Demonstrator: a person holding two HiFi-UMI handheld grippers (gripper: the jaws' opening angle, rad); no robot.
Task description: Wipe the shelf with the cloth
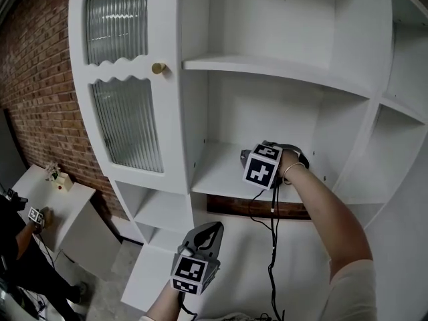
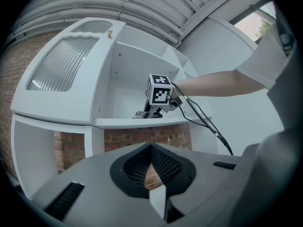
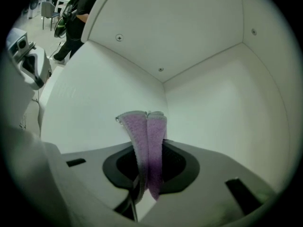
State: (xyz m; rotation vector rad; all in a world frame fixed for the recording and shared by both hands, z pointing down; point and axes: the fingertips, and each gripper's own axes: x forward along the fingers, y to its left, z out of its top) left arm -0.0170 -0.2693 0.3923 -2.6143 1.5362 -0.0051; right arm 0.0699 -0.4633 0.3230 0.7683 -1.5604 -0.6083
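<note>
Holding the cloth (image 3: pixel 147 141) as a folded purple bunch, we have the right gripper (image 1: pixel 281 158) clamped tight on it inside the middle compartment of the shelf (image 1: pixel 221 172), close to the board and facing the back corner; we cannot tell whether the cloth touches the board. The left gripper (image 1: pixel 212 231) hangs well below, outside the shelf, its jaws together with nothing between them. We judge the cloth light, soft and limp, likely to fold and drag rather than push, so gripping it by a thick bunch with loose fabric free beyond the tips suits wiping.
</note>
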